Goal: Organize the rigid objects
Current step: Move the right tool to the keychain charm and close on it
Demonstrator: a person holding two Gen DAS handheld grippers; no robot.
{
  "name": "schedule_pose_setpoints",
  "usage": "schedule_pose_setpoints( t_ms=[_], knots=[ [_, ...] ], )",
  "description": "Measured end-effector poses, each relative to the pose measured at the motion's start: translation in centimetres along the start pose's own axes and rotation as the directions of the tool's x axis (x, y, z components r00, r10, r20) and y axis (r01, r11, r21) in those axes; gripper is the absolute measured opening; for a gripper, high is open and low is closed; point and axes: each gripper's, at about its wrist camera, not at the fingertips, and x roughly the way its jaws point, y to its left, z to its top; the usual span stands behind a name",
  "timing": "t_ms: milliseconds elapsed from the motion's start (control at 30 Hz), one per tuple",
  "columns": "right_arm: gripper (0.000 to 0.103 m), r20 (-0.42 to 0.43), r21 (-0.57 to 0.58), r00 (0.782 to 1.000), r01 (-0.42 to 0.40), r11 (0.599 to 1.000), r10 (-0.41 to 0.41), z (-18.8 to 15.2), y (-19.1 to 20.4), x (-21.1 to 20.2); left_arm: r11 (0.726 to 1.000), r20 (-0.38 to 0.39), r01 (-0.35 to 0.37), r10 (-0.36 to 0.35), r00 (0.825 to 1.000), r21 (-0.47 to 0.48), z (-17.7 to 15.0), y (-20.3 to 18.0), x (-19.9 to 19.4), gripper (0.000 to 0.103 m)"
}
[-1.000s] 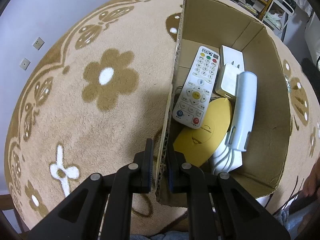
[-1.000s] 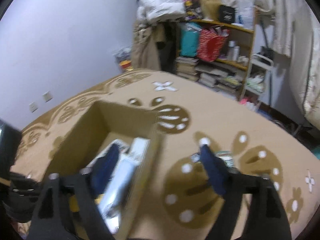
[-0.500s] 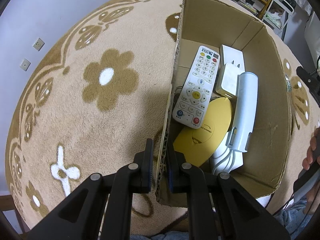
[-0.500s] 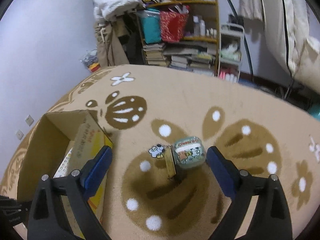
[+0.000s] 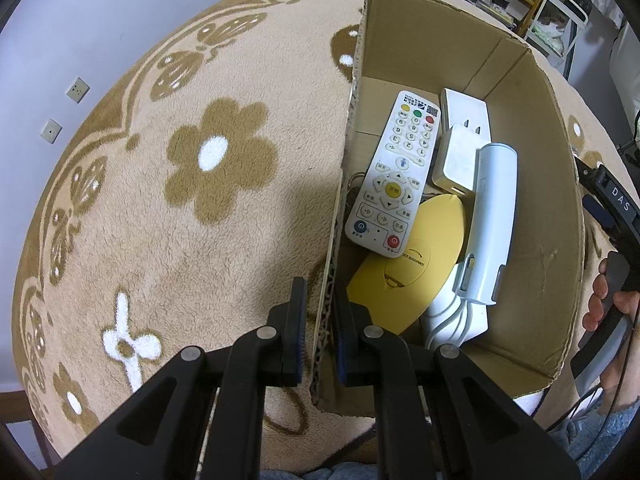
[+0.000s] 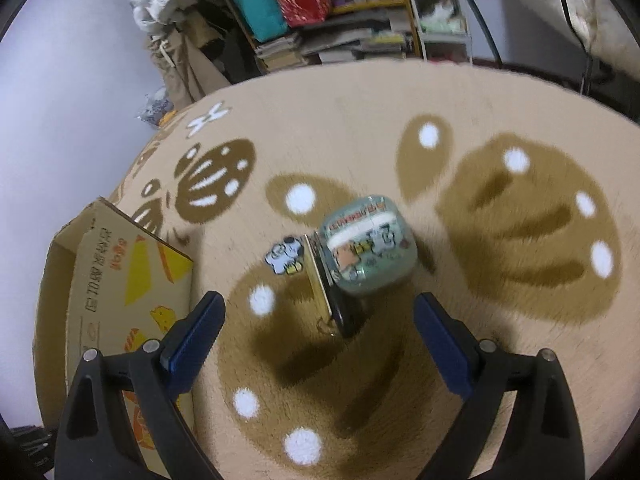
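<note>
My left gripper [image 5: 320,316] is shut on the near left wall of the cardboard box [image 5: 560,208]. Inside the box lie a white remote [image 5: 394,176], a yellow round case [image 5: 408,268], a white charger [image 5: 456,164] and a long white device [image 5: 490,224]. My right gripper [image 6: 318,334] is open and empty above the rug, just short of a green cartoon-printed case [image 6: 370,248] with a thin dark card [image 6: 332,292] leaning against it and a small cartoon charm [image 6: 286,256] beside it.
The box [image 6: 100,280] stands left of the right gripper. The beige flower-patterned rug [image 5: 180,200] covers the floor. Cluttered shelves [image 6: 340,20] and bags stand at the back wall. The right gripper also shows at the right edge of the left wrist view [image 5: 608,208].
My right gripper has swung away from the box to the right and come down closer over the green case. The left gripper has not moved.
</note>
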Motion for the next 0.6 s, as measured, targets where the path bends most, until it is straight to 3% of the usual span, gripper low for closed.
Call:
schedule_pose_setpoints(
  t_ms=[267,333,467,600],
  knots=[
    [0.070,-0.047,0.043,0.999,-0.011,0.999,0.013,-0.2,-0.7,1.2,1.000,-0.003,0.013,-0.013,1.000,-0.007,0.1,0.3,0.1,0.012],
    [0.045,-0.050,0.035,0.999,-0.007,0.999,0.009,-0.2,-0.6,1.3,1.000,-0.002,0.010,-0.010,1.000,-0.004,0.1,0.3,0.1,0.012],
    [0.022,-0.064,0.014,0.998,-0.021,1.000,0.022,-0.3,-0.5,1.6,1.000,-0.003,0.010,-0.010,1.000,-0.004,0.1,0.2,0.2,0.012],
    [0.022,-0.036,-0.060,0.999,0.031,0.998,-0.033,-0.6,0.5,0.9,1.000,-0.003,0.010,-0.010,1.000,-0.005,0.1,0.2,0.2,0.012]
  ],
)
